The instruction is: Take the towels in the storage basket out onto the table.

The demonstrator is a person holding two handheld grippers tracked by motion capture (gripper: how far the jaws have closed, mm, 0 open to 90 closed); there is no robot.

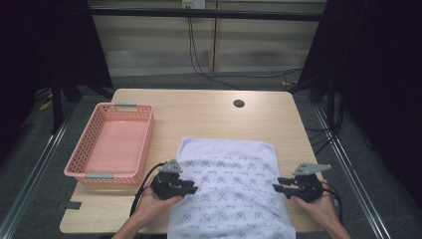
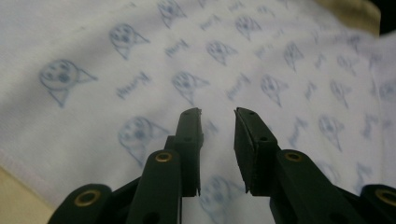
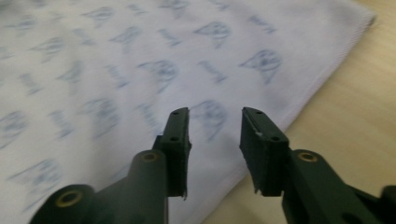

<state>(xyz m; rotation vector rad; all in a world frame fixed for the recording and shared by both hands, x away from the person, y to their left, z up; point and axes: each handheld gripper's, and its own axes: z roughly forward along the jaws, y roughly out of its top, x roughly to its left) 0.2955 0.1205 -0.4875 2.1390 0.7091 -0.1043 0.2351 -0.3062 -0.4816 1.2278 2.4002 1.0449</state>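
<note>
Pale wooden surface (image 1: pixel 209 112) with rounded corners and a round dark cable hole (image 1: pixel 239 103) near its far edge. Carries an empty pink perforated plastic basket (image 1: pixel 99 172) at left and a white printed cloth (image 1: pixel 229 199), flat, overhanging the near edge.

both tongs (image 1: pixel 193 188) (image 1: pixel 276 187) parted, empty

We see a white cloth (image 1: pixel 229 189) printed all over with a repeating pale blue pattern of small animal faces and short words. Beside it sits a salmon-pink plastic basket (image 1: pixel 88 145) with grey handles. Our two grippers, left (image 1: pixel 191 188) and right (image 1: pixel 276 184), are black with brass-coloured rivets and grey top plates. The table (image 1: pixel 199 109) is light wood-grain.
</note>
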